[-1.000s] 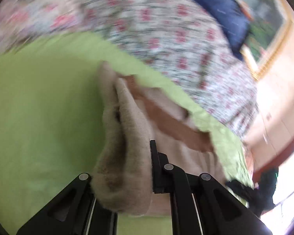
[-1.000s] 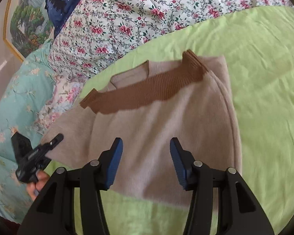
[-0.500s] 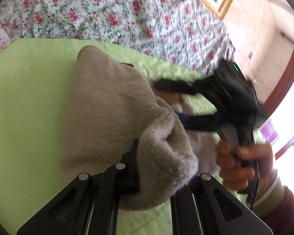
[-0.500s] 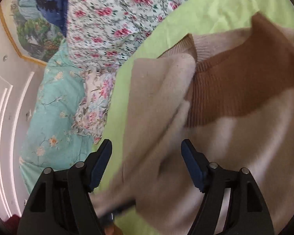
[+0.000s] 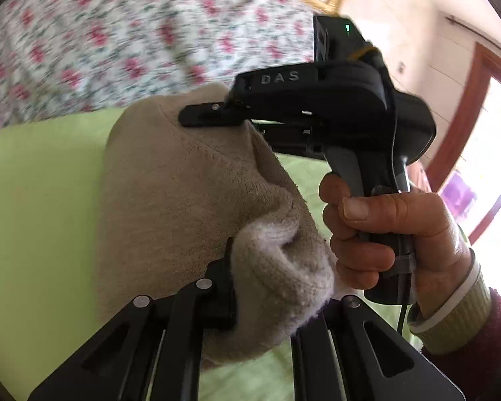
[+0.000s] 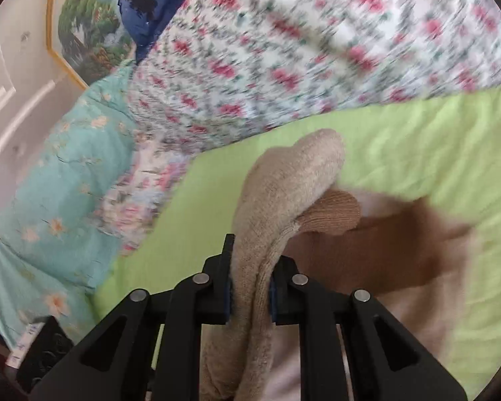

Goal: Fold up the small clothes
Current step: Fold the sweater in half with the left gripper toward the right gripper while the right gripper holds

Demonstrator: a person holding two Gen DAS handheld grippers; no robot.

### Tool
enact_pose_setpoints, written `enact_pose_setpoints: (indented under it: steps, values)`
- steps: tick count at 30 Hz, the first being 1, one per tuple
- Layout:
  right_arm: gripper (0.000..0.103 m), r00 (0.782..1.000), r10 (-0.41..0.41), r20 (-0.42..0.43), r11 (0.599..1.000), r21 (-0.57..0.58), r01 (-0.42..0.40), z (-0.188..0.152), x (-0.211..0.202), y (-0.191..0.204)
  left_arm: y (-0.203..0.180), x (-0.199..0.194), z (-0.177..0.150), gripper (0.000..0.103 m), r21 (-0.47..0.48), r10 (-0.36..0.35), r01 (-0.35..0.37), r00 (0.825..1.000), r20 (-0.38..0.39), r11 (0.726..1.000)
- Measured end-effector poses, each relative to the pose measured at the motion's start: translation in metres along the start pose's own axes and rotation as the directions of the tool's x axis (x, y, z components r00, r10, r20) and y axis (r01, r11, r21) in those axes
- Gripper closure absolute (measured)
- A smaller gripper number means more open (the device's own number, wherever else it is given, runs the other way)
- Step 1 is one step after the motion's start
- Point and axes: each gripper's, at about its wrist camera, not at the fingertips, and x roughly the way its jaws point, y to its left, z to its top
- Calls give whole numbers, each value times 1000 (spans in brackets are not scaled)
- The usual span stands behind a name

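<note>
A small beige knit sweater (image 5: 170,200) with a brown ribbed band (image 6: 377,250) lies on a lime-green sheet (image 5: 40,207). My left gripper (image 5: 277,287) is shut on a bunched fold of the sweater near its edge. My right gripper (image 6: 250,294) is shut on another fold of the same sweater (image 6: 284,183), which stands up between its jaws. In the left wrist view the right gripper (image 5: 200,115) reaches in from the right, held by a hand (image 5: 384,230), its tip at the sweater's far edge.
A floral quilt (image 6: 317,50) lies behind the green sheet. A teal floral cover (image 6: 60,173) and a dark blue pillow (image 6: 150,3) are at the left. A framed picture (image 6: 80,26) hangs on the wall. A window and wooden frame (image 5: 477,107) are at the right.
My right gripper, open half a second ago, has shut on a fold of the sweater. My left gripper keeps its hold and both have come closer together.
</note>
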Motion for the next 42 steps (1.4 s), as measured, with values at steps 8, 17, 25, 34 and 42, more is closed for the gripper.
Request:
enact_pose_setpoints:
  steps: [8, 17, 25, 34, 42]
  values:
    - [86, 986, -159, -54, 983, 89, 163, -39, -6, -88, -46, 78, -16, 93, 0, -100, 101, 984, -148, 995]
    - [82, 977, -206, -46, 977, 53, 209, -49, 6, -100, -53, 104, -29, 88, 5, -81, 84, 977, -195, 996]
    - [39, 961, -275, 18, 957, 98, 272, -66, -39, -95, -49, 54, -37, 48, -24, -141, 139, 967, -213, 990]
    - [35, 984, -176, -35, 956, 233, 179, -90, -51, -111, 37, -6, -17, 7, -150, -14, -1, 995, -100, 989]
    - [35, 990, -112, -83, 953, 274, 131, -81, -18, -121, 107, 56, 0, 7, -340, -103, 31, 975, -196, 940]
